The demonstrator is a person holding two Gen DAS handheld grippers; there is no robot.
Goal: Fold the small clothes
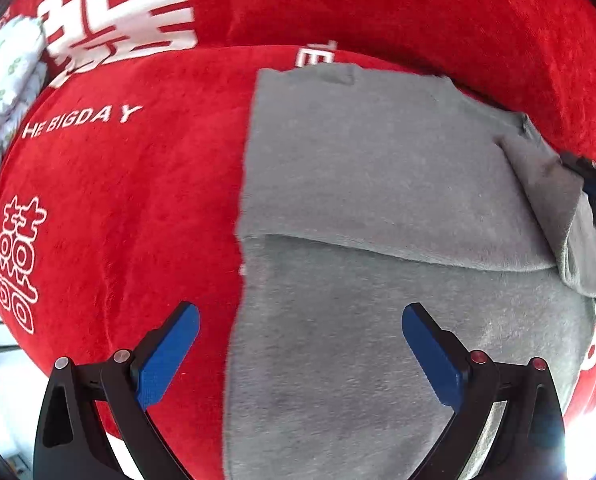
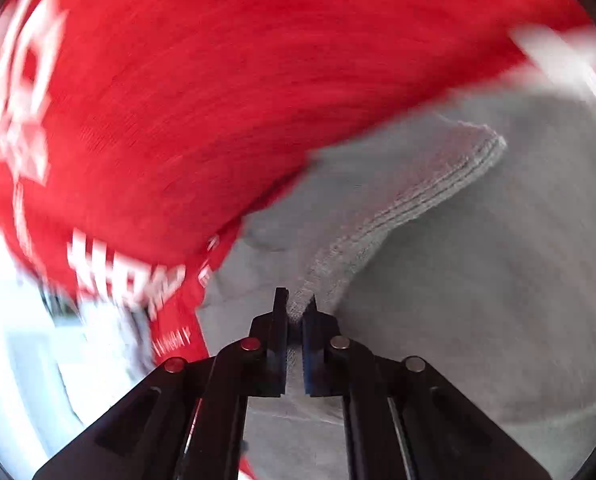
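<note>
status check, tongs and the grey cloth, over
Left tongs open, over grey cloth, nothing held. Right tongs shut on its stitched hem. Cloth part folded on red blanket. Nothing in the way.

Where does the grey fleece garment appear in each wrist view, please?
Left wrist: the grey fleece garment fills the centre and right, partly folded, ahead of the open left gripper.
Right wrist: it fills the lower right, its stitched hem pinched in the right gripper.
Shared landmark: the red plush blanket with white lettering.
</note>
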